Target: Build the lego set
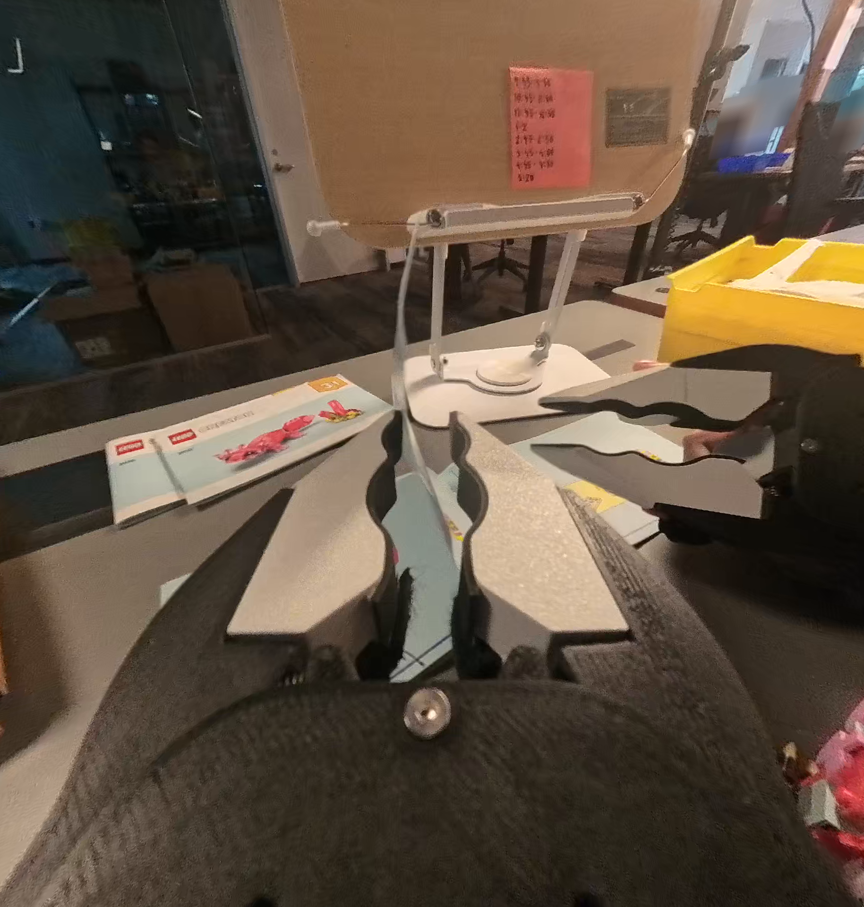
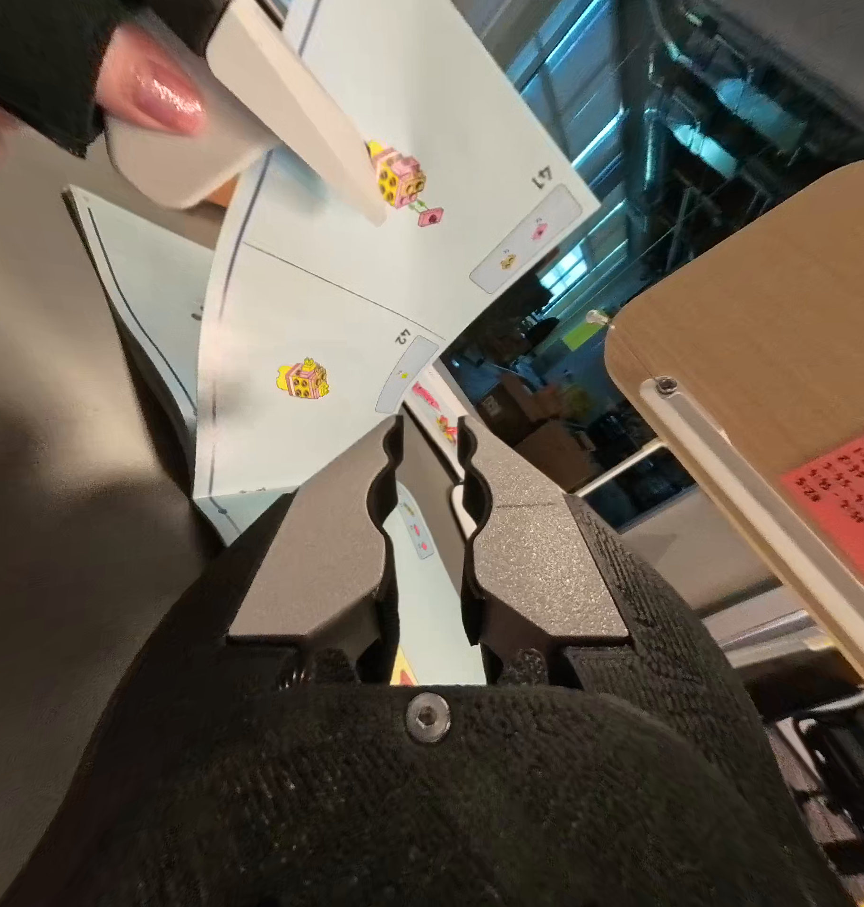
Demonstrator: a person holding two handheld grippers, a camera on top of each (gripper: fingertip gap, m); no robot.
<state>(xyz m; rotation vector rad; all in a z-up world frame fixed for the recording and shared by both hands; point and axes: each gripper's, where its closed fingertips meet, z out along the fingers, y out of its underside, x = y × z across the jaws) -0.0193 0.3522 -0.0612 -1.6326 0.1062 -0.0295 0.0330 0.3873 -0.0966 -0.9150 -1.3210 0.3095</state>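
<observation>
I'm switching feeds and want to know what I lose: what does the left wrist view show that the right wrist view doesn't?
Only the left view: the yellow box, closed booklets, the stand's white base and the right gripper open.

Only the right view: the raised page's printed face and a gloved hand.

Both: the open booklet, the tan board with its pink note.

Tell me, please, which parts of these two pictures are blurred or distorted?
Left wrist view: booklets on the table and the raised page are smeared; the board bows from the wide lens. Right wrist view: the fingertip is blurred, the scene tilted.
</observation>
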